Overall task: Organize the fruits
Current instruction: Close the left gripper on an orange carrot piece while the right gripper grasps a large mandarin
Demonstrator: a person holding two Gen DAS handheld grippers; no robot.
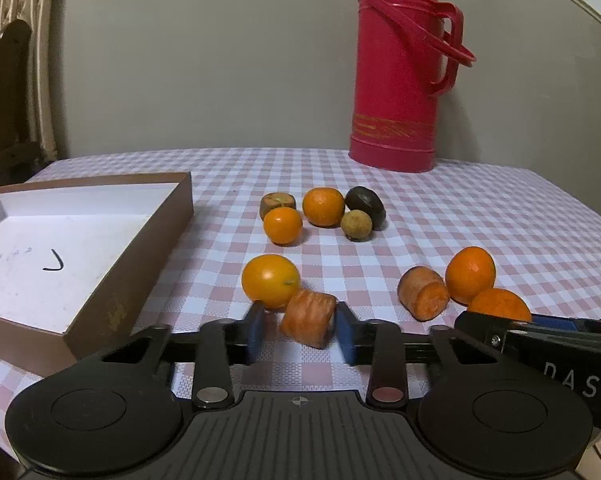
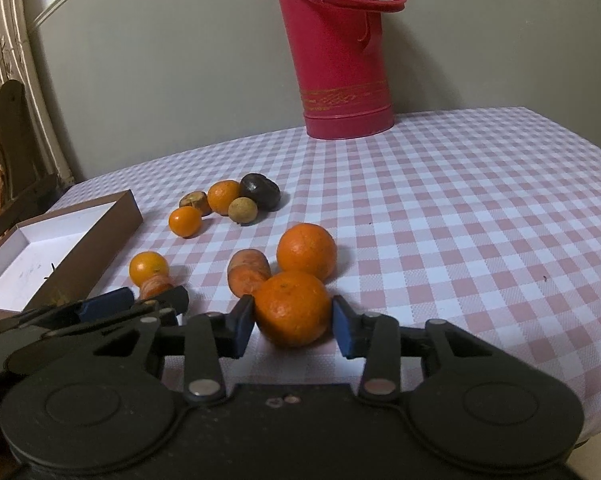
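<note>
My left gripper (image 1: 300, 332) is open around a carrot piece (image 1: 309, 317) on the checked cloth; its right pad touches the piece and the left pad stands apart. A yellow-orange fruit (image 1: 271, 285) lies just behind the piece. My right gripper (image 2: 294, 322) is open around an orange (image 2: 293, 307), with small gaps at both pads. A second carrot piece (image 2: 247, 271) and another orange (image 2: 307, 251) lie behind it. Further back lies a cluster: small oranges (image 1: 283, 225), a dark fruit (image 1: 365, 201), a tan longan (image 1: 356, 225).
An open brown box with a white inside (image 1: 112, 256) sits at the left. A red thermos (image 1: 402, 68) stands at the back of the table (image 2: 460, 220). A wooden chair (image 2: 8, 152) is at the far left.
</note>
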